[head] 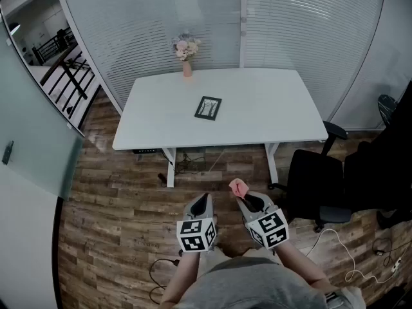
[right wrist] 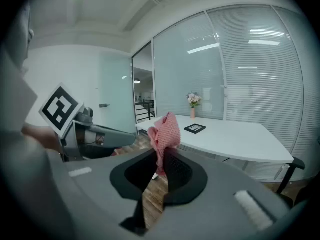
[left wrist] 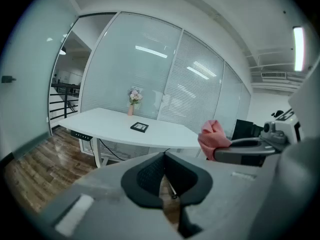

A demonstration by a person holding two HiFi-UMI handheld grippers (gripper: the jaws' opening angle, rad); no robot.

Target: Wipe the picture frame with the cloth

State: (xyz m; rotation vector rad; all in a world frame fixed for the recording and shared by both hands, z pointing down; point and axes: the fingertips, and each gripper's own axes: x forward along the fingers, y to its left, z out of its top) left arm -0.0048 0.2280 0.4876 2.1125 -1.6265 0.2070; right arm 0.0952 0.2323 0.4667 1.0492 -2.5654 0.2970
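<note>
"Looking at your left tongs, you've got them shut tight with nothing between them."

"Agreed, and your right tongs are clamped on the cloth — it's pink and stands bunched up above the tips."

"You're holding both pairs side by side over the wood floor, tilted a little downward and facing the desk, well short of it."

"Your frame lies flat near the middle of that desk, dark-edged, with bare white top all round it. Neither pair of tongs is anywhere near it."

"You've a vase of flowers at the desk's far edge, by the glass wall — well beyond the frame."

"And a black chair stands to your right, near the desk's front corner."
</note>
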